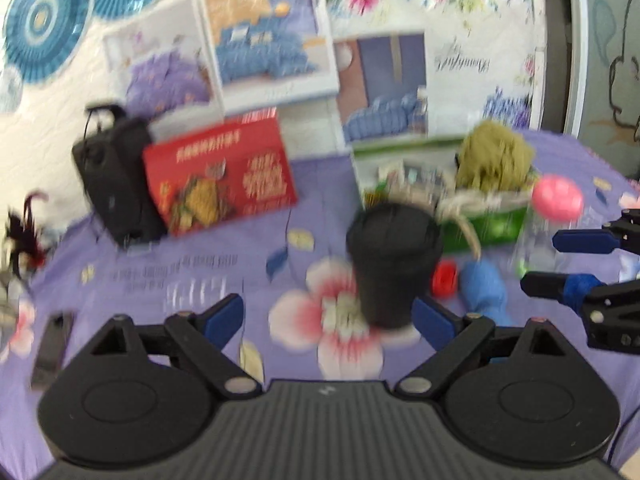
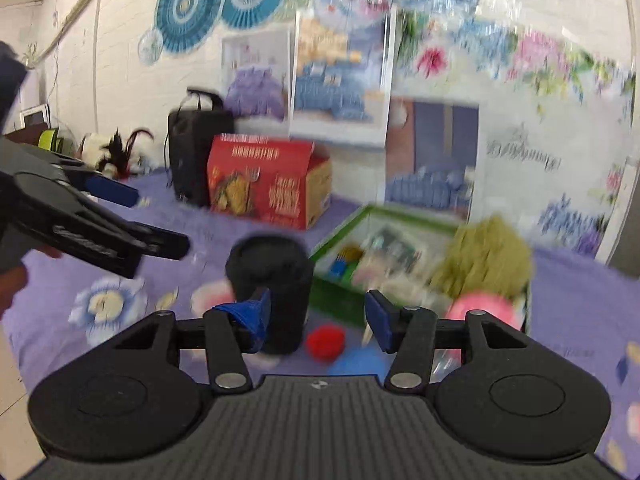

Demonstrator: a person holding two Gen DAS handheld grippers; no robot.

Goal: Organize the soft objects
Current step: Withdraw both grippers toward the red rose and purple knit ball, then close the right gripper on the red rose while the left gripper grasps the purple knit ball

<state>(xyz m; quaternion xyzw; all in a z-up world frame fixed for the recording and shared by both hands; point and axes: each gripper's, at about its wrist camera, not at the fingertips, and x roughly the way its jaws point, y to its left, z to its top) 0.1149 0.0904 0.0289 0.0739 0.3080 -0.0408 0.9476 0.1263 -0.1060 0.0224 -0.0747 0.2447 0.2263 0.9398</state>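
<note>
Both views are blurred. A green-walled box (image 1: 486, 222) (image 2: 340, 300) stands on the purple floral cloth and holds small items, with an olive fuzzy object (image 1: 494, 158) (image 2: 486, 258) at its right end. A pink soft ball (image 1: 556, 196) (image 2: 484, 312), a red soft ball (image 1: 444, 278) (image 2: 325, 341) and a blue soft object (image 1: 482, 290) (image 2: 358, 362) lie beside the box. A black cup (image 1: 390, 268) (image 2: 276, 280) stands left of them. My left gripper (image 1: 328, 318) is open and empty before the cup. My right gripper (image 2: 320, 314) (image 1: 560, 260) is open and empty above the red ball.
A red carton (image 1: 220, 178) (image 2: 272, 182) and a black speaker (image 1: 114, 176) (image 2: 196, 152) stand at the back by the wall. A dark feathered item (image 1: 24, 236) (image 2: 120, 148) lies far left. A flat black object (image 1: 52, 346) lies at the near left.
</note>
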